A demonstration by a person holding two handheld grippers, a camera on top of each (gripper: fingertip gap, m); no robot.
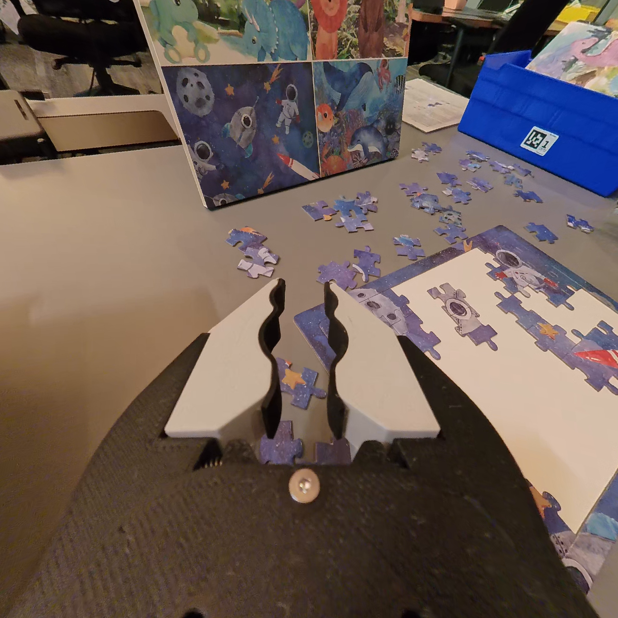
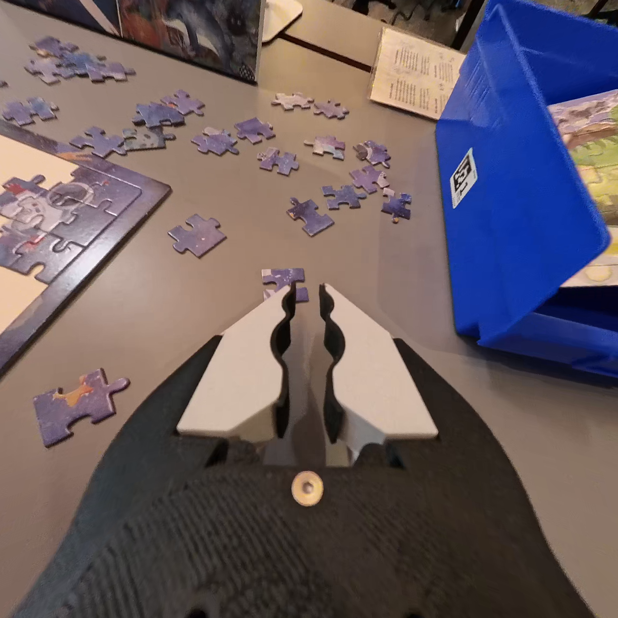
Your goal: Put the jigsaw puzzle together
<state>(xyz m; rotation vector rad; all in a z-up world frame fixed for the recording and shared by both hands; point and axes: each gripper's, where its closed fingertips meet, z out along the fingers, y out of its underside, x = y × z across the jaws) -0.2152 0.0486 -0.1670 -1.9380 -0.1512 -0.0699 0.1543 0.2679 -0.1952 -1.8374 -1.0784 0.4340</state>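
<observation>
My left gripper (image 1: 305, 286) is open with nothing between its pads, and hovers over the grey table (image 1: 100, 267) at the left corner of the puzzle board (image 1: 501, 384). A purple piece with an orange star (image 1: 297, 384) lies on the table below its fingers. The board has a white middle, a partly filled blue border and an astronaut section (image 1: 521, 274). My right gripper (image 2: 307, 287) is open by a narrow gap and holds nothing. A purple puzzle piece (image 2: 284, 277) lies flat on the table just ahead of its left fingertip (image 2: 290, 294), which partly covers it.
Several loose purple pieces (image 1: 351, 210) (image 2: 197, 235) are scattered over the table. The picture-covered puzzle box (image 1: 267, 117) stands upright at the back. A blue bin (image 2: 518, 217) (image 1: 535, 110) sits at the right, with a printed sheet (image 2: 414, 70) beside it. Across from one pair of fingers to the other is roughly 45 centimeters.
</observation>
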